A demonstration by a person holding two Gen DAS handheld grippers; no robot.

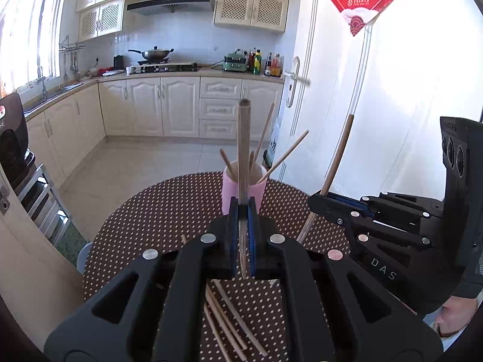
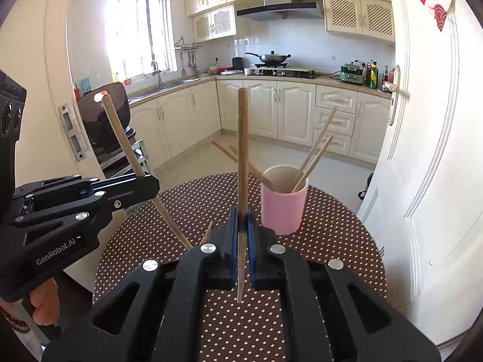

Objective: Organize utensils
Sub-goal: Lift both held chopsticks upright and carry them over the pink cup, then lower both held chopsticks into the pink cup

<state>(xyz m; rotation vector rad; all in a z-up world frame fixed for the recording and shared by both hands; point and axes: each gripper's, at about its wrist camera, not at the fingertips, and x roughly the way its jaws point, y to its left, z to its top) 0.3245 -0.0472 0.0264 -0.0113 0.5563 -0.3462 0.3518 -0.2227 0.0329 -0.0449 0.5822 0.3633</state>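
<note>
Carrying one chopstick (image 1: 243, 138) clamped upright in the left hand-held gripper (image 1: 242, 211) and another (image 2: 242, 138) in the right hand-held gripper (image 2: 242, 220), the person should tip each point-first into the pink cup (image 2: 282, 208) on the counter (image 2: 332, 235), clear of those already leaning inside

Both wrist cameras sit close above the near edge of the dotted table (image 1: 157, 211), looking forward and slightly down along their fingers; both share the pink cup (image 2: 282, 211) by the far edge and the kitchen beyond
</note>
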